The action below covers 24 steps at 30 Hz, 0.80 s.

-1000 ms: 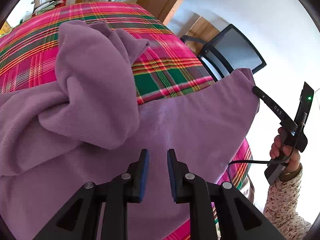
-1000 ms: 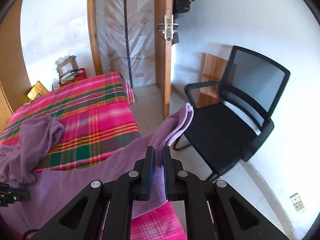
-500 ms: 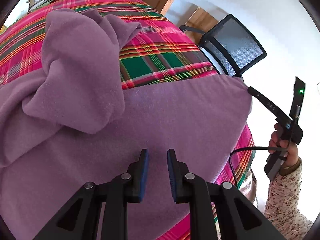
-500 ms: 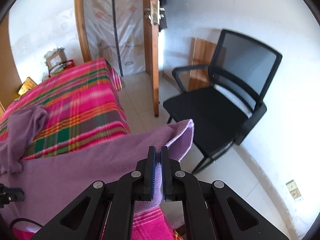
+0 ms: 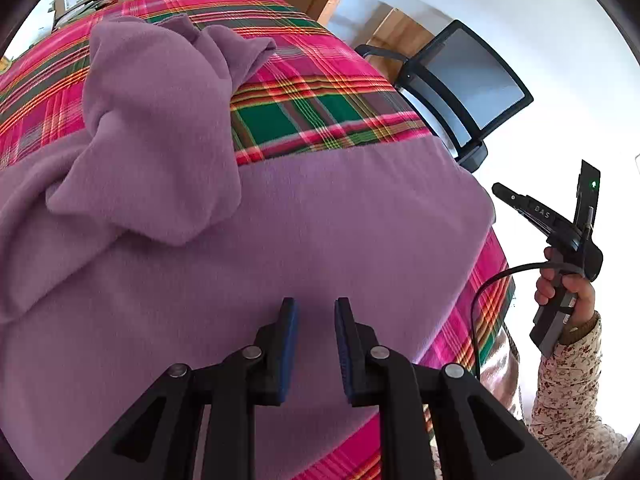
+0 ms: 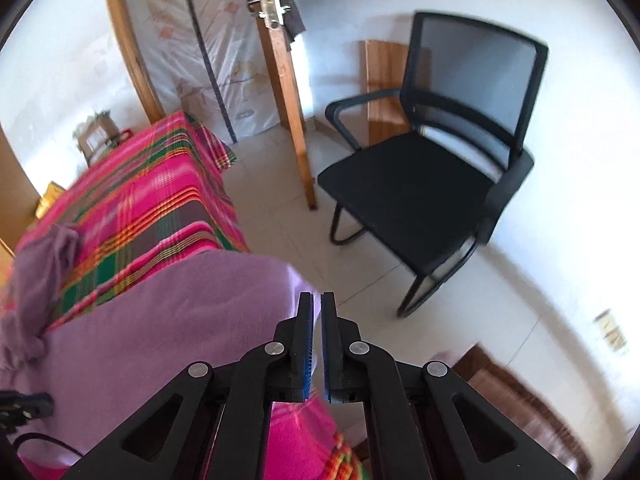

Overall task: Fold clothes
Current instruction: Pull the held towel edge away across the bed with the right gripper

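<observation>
A purple fleece garment point(image 5: 280, 232) lies on a table with a pink and green plaid cloth point(image 5: 320, 104); its near part is spread flat, its far left part is bunched in a heap point(image 5: 160, 120). My left gripper point(image 5: 316, 312) is open just above the flat part, holding nothing. In the right wrist view the garment point(image 6: 180, 328) drapes over the table corner. My right gripper point(image 6: 317, 304) hangs beyond that corner, jaws almost together with a narrow empty gap; the cloth lies just left of the fingers. It also shows in the left wrist view point(image 5: 508, 196), clear of the garment.
A black mesh office chair point(image 6: 432, 184) stands on the tiled floor right of the table. A wooden door point(image 6: 284, 80) and plastic-covered doorway are behind it. Boxes point(image 5: 76, 0) sit beyond the table's far end. A cable point(image 5: 492, 280) hangs by the table's right edge.
My right gripper let go of the garment's corner and pulled away to the right. The corner dropped flat over the table edge. My left gripper stayed open above the cloth.
</observation>
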Each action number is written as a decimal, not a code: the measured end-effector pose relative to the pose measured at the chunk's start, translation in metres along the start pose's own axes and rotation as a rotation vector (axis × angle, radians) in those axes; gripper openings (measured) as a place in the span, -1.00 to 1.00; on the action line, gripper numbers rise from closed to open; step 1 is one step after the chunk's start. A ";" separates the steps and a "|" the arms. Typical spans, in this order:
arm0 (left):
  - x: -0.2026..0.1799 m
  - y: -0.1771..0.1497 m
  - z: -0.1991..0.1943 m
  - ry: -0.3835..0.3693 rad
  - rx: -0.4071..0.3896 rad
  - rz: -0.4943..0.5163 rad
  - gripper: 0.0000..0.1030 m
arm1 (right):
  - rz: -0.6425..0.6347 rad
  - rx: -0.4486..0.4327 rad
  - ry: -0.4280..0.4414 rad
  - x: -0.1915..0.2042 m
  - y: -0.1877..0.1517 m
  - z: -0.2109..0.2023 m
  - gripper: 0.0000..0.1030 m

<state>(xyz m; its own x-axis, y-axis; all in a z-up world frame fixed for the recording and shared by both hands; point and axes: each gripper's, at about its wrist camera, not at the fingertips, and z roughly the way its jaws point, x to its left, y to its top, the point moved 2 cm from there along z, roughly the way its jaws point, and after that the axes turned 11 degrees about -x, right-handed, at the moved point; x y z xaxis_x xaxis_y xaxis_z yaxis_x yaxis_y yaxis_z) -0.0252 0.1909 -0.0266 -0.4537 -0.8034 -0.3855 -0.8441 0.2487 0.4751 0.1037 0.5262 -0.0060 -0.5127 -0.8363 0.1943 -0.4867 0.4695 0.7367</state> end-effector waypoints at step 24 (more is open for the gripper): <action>-0.020 -0.017 -0.005 0.056 0.005 0.032 -0.59 | 0.371 0.052 0.417 -0.030 -0.050 -0.008 -0.26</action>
<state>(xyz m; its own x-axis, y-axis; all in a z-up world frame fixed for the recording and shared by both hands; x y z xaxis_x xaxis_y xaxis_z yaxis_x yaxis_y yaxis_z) -0.0009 0.2003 -0.0231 -0.4640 -0.8240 -0.3251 -0.8309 0.2776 0.4822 0.1497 0.5255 -0.0435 -0.3381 -0.6483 0.6822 -0.3663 0.7584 0.5392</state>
